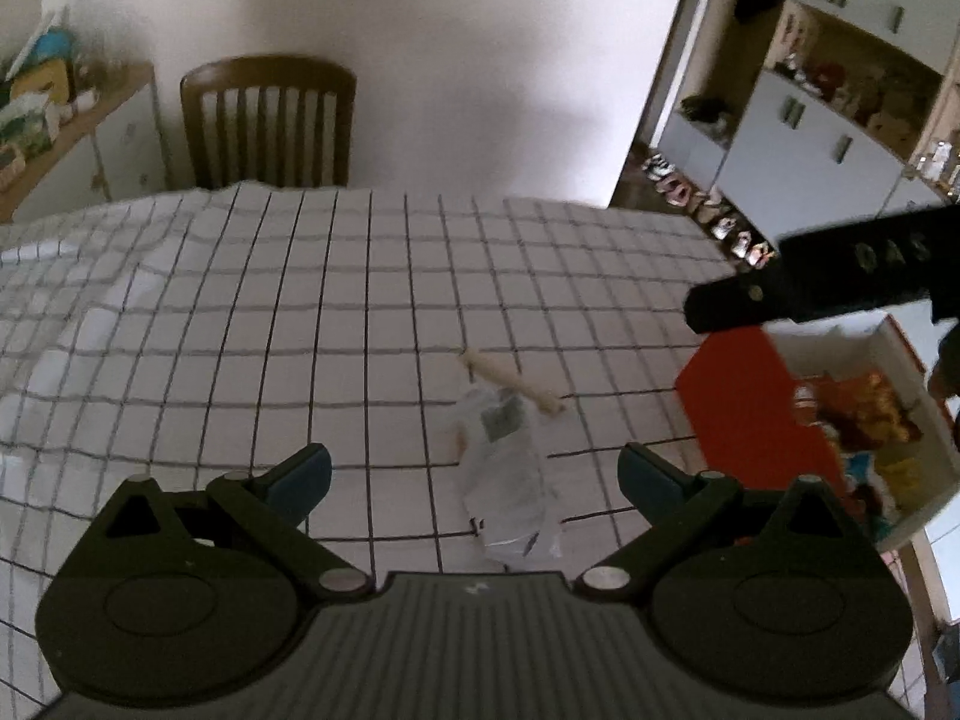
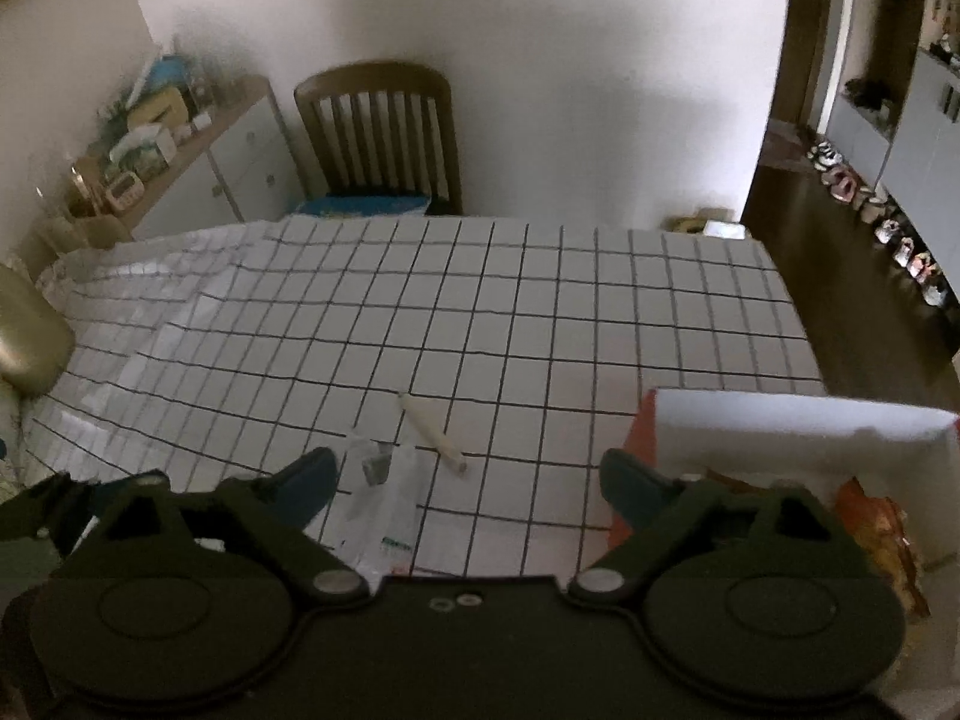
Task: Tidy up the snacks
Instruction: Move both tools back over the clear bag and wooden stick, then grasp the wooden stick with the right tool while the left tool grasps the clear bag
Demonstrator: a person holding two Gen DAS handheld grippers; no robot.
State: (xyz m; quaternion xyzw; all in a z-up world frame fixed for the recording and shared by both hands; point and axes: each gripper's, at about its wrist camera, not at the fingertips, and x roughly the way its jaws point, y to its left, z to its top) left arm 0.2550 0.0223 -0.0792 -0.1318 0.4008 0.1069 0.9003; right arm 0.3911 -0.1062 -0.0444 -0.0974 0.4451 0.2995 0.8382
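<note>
Box [image 2: 804,420] holds snack packets [image 2: 882,534], seemingly orange.

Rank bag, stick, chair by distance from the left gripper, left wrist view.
From the left gripper, nearest first:
1. bag, lying between the fingers, slightly right.
2. stick, just beyond the bag.
3. chair, behind the table's far edge, left.

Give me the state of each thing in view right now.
Left tongs: open, empty, above the table.
Right tongs: open, empty.
Box: open, snacks inside.
Clear bag: flat on the tablecloth, outside the box.
Beige stick: lying beside the bag's far end.
</note>
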